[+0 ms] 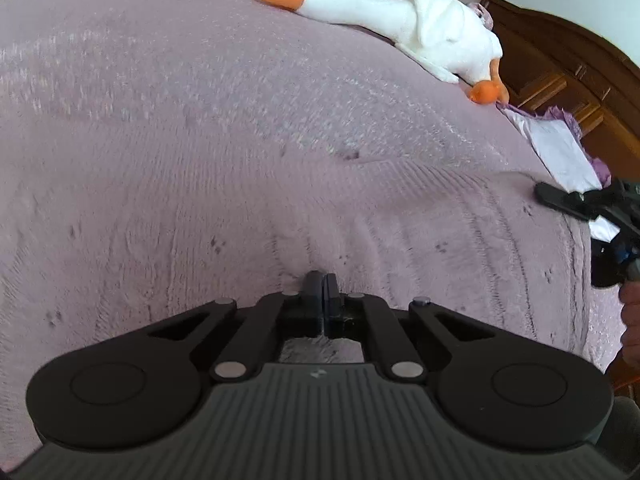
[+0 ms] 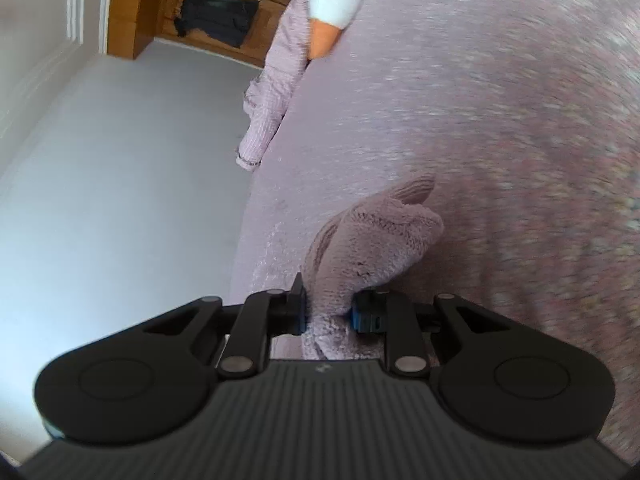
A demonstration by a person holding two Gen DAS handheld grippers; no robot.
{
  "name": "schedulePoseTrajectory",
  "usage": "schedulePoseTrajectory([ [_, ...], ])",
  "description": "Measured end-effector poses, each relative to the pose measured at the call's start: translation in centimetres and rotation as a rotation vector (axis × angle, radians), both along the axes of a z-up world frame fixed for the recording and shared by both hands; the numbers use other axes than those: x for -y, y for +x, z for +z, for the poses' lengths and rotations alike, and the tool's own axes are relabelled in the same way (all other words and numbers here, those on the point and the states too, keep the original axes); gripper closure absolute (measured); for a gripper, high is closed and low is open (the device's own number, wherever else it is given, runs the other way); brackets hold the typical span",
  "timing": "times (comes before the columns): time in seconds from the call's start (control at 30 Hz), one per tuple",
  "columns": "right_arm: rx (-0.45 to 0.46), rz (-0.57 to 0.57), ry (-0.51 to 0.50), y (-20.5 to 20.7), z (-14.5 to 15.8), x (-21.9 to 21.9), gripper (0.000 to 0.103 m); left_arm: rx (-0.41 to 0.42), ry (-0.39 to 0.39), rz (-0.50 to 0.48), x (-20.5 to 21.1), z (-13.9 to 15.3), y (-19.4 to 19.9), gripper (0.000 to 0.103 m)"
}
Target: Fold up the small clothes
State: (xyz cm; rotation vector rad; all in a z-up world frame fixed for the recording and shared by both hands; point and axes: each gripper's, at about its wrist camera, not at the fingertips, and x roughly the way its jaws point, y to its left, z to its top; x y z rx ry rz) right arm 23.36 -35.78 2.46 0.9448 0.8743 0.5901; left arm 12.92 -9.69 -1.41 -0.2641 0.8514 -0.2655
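Note:
A fuzzy mauve garment (image 2: 372,240) lies on a bed cover of nearly the same colour. My right gripper (image 2: 328,304) is shut on a thick bunch of it, lifted near the bed's edge. In the left wrist view the garment's ribbed part (image 1: 460,208) spreads toward the right, where the right gripper (image 1: 560,198) shows at the frame edge. My left gripper (image 1: 324,280) is shut, its tips pressed down where creases in the fabric meet. I cannot tell whether any cloth is pinched between them.
A white plush goose (image 1: 400,20) with orange beak and feet lies at the far right of the bed. White and purple cloths (image 1: 560,148) sit by a wooden cabinet (image 1: 560,64). Grey floor (image 2: 120,160) is beside the bed, with wooden shelves and a dark garment (image 2: 216,20) beyond.

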Motion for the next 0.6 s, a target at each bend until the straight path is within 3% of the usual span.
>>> schedulePoseTrajectory([
  [0.1, 0.002, 0.014, -0.044, 0.2, 1.8, -1.4, 0.080, 0.090, 0.094, -0.001, 0.0, 3.1, -2.3, 0.099],
  [0.17, -0.018, 0.007, -0.052, 0.2, 2.8, -2.1, 0.080, 0.069, 0.138, 0.012, 0.0, 2.5, -2.6, 0.099],
  [0.2, -0.032, 0.001, -0.053, 0.3, 3.3, -2.6, 0.080, -0.003, 0.116, -0.014, -0.1, 0.9, -2.0, 0.099],
  [0.23, -0.053, -0.010, -0.049, 0.2, 3.8, -3.0, 0.080, -0.015, 0.089, -0.012, -0.4, -0.8, -1.7, 0.099],
  [0.27, -0.073, -0.017, -0.046, 0.1, 4.4, -3.6, 0.080, 0.024, 0.065, -0.008, -1.0, -1.2, -1.9, 0.098],
  [0.33, -0.103, -0.016, -0.065, 0.0, 5.5, -5.6, 0.080, 0.013, -0.019, 0.001, -2.6, -0.2, -2.3, 0.098],
  [0.43, -0.139, -0.005, -0.117, -0.1, 6.7, -8.6, 0.080, 0.079, -0.172, 0.012, -6.5, 1.8, -3.5, 0.098],
  [0.6, -0.196, -0.040, -0.215, 0.5, 7.7, -14.1, 0.080, 0.164, -0.248, 0.145, -15.7, 5.1, -5.1, 0.098],
])
